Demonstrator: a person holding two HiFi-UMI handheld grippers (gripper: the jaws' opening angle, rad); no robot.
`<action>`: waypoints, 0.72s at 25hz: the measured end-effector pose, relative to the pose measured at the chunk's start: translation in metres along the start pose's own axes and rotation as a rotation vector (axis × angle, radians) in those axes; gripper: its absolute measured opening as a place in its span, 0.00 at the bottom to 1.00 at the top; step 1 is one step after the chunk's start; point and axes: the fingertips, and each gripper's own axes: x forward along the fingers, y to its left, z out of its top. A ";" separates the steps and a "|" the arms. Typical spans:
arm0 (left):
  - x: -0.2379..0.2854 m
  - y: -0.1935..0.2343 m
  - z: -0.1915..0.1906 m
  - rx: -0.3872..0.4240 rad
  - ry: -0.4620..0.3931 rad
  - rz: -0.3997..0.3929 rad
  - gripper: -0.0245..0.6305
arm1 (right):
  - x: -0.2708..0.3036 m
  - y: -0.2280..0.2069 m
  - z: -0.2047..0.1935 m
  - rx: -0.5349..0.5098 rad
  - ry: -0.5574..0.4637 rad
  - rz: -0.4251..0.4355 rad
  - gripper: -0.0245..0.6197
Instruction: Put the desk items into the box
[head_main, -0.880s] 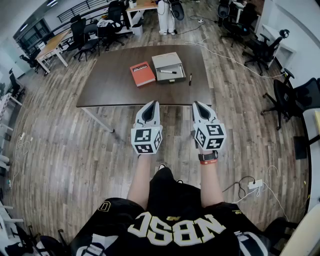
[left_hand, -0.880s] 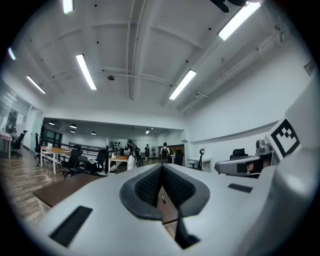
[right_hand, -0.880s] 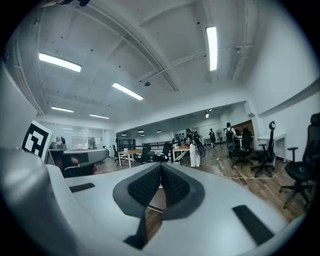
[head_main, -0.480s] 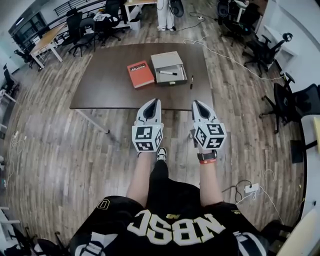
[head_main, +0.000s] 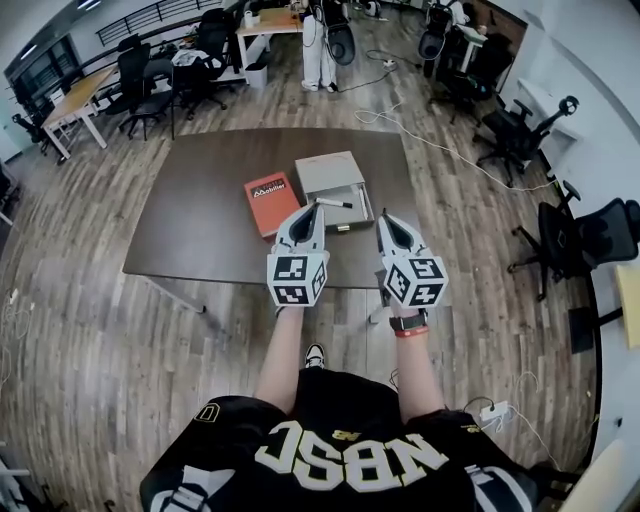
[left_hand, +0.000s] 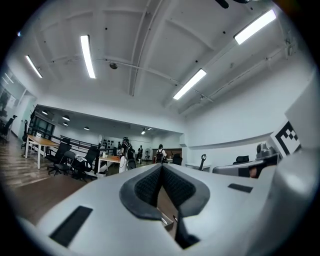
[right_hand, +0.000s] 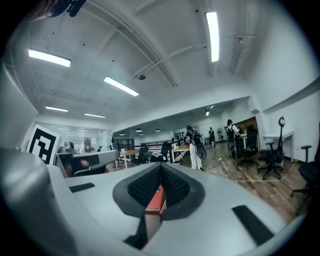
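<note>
An orange book (head_main: 268, 190) lies on the brown table (head_main: 195, 215), just left of an open grey box (head_main: 340, 195) whose lid (head_main: 327, 170) is folded back. A black marker (head_main: 335, 203) lies inside the box. My left gripper (head_main: 309, 208) hovers over the table's near edge, just short of the box, jaws shut and empty. My right gripper (head_main: 385, 217) is level with it at the box's right, also shut and empty. Past the right gripper's (right_hand: 160, 166) shut tips a strip of the orange book (right_hand: 155, 199) shows. The left gripper's (left_hand: 161, 167) pads meet at the tip.
Black office chairs (head_main: 585, 235) stand on the wood floor to the right. A white cable (head_main: 430, 130) runs across the floor beyond the table. A standing person (head_main: 320, 45) and more desks (head_main: 75, 95) with chairs are at the back.
The person has walked up to the table. Both grippers, earlier over the floor short of it, now reach over its near edge by the box. Their jaws stay shut.
</note>
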 end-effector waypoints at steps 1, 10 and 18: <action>0.011 0.006 -0.003 0.000 0.005 -0.008 0.06 | 0.013 -0.003 0.000 0.003 0.003 0.000 0.05; 0.096 0.047 -0.021 0.025 0.025 -0.102 0.06 | 0.112 -0.036 0.002 0.045 -0.017 -0.048 0.05; 0.157 0.065 -0.061 0.002 0.103 -0.116 0.06 | 0.157 -0.089 -0.012 0.050 0.042 -0.094 0.05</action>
